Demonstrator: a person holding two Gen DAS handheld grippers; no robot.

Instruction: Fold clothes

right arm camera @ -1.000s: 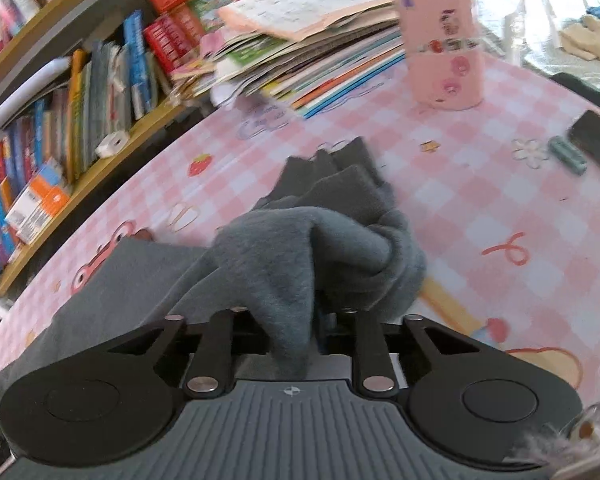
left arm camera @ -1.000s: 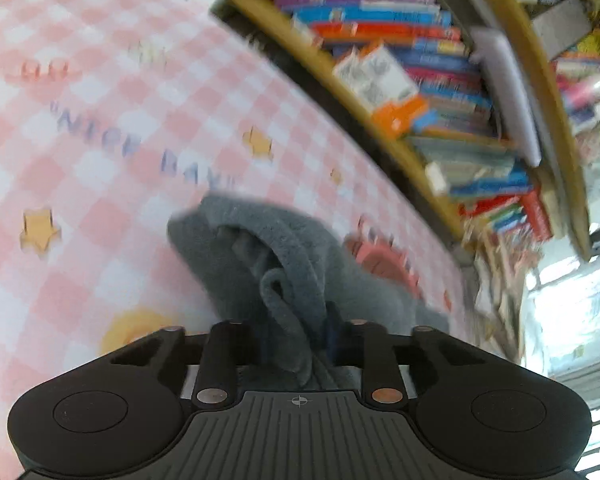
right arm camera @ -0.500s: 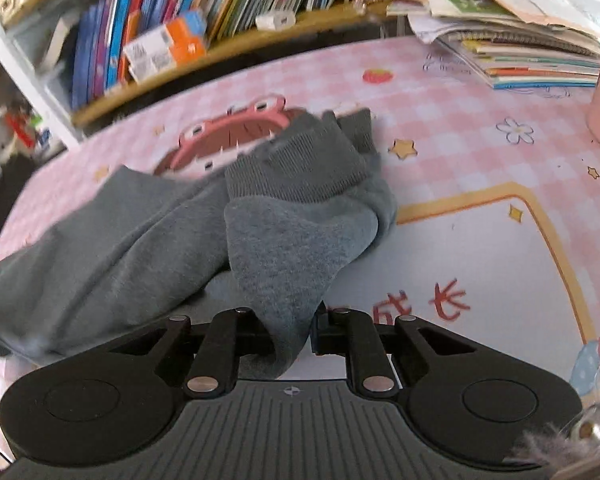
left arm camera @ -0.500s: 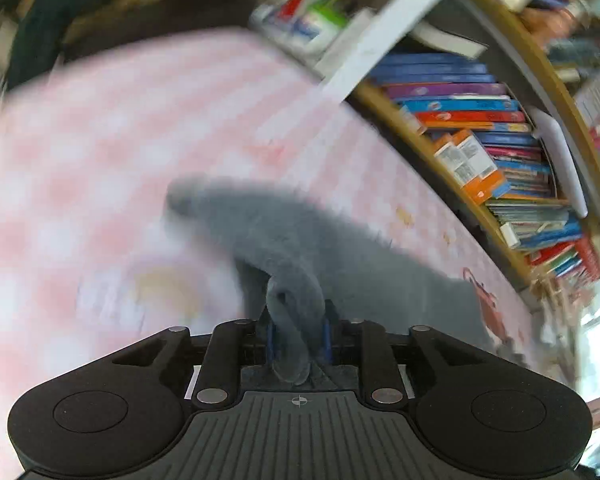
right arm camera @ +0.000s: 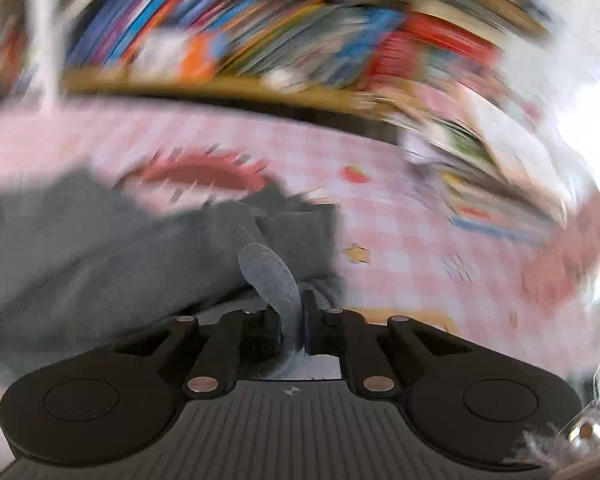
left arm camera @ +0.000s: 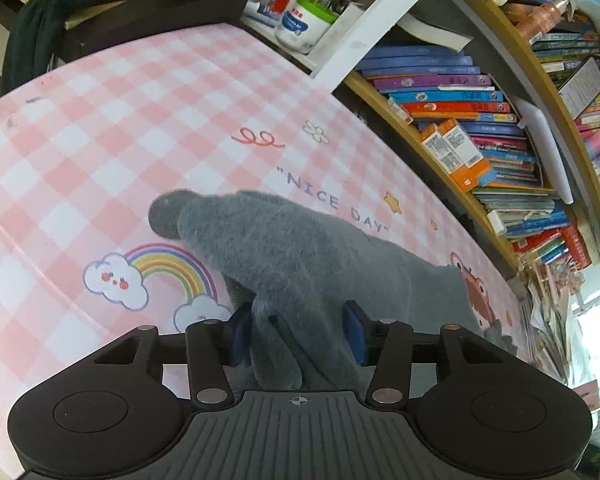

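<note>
The grey garment [left arm camera: 300,256] is spread on the pink checked table [left arm camera: 100,128]. Its near fold lies between the left gripper [left arm camera: 296,332], whose jaws have just been opening. A thin fold is pinched by the closed right gripper [right arm camera: 290,320]

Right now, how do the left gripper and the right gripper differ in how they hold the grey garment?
The left gripper stands partly open, its jaws just widened, with the grey garment lying loosely between the blue pads. The right gripper is shut tight, pinching a narrow fold of the grey garment. The left wrist view is sharp; the right wrist view is blurred. Both have the same fabric between their jaws, over the pink checked tablecloth.
</note>
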